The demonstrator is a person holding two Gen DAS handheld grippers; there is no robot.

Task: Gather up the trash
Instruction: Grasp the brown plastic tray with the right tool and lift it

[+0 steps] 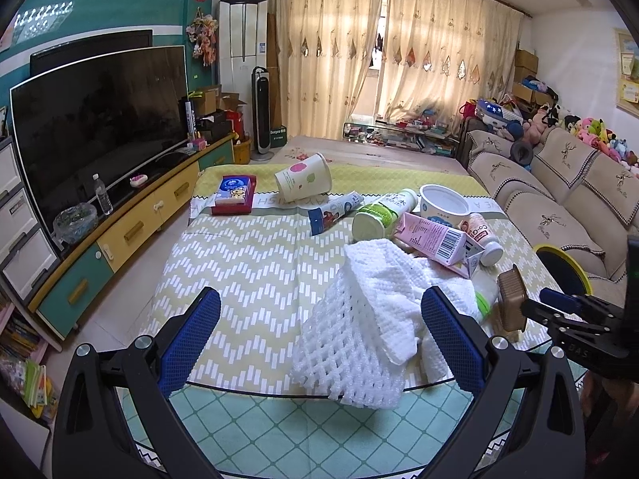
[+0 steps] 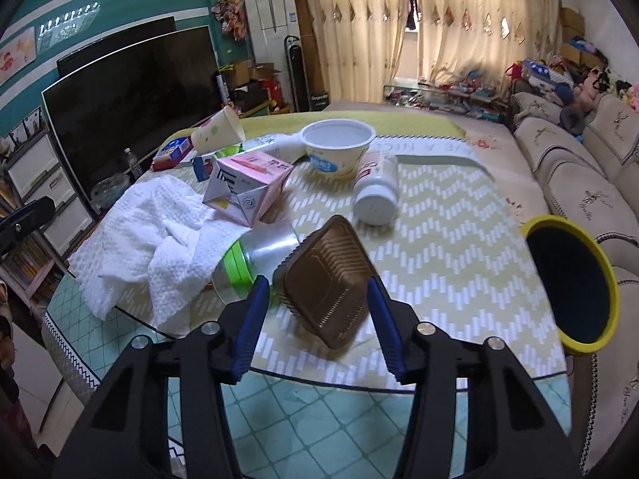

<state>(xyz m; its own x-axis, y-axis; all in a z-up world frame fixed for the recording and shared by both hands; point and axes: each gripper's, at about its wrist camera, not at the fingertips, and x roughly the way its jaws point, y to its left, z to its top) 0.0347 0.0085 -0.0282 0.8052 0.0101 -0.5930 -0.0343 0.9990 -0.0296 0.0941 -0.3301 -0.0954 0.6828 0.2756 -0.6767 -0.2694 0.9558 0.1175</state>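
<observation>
Trash lies on a table with a chevron cloth (image 1: 255,263). My right gripper (image 2: 317,315) is shut on a brown plastic tray (image 2: 325,279) and holds it tilted above the table's near edge; the tray also shows in the left wrist view (image 1: 511,297). My left gripper (image 1: 321,331) is open and empty, its fingers on either side of a white foam net and paper towel (image 1: 367,311). Behind lie a pink carton (image 2: 249,185), a white tub (image 2: 337,149), a small white bottle (image 2: 377,189), a paper cup (image 1: 303,177) and a green-capped clear container (image 2: 255,255).
A black bin with a yellow rim (image 2: 571,283) stands at the table's right, by the sofa (image 2: 587,183). A tissue box (image 1: 233,193), a tube (image 1: 335,211) and a green-labelled bottle (image 1: 381,213) lie farther back. A TV (image 1: 100,119) on a cabinet is at the left.
</observation>
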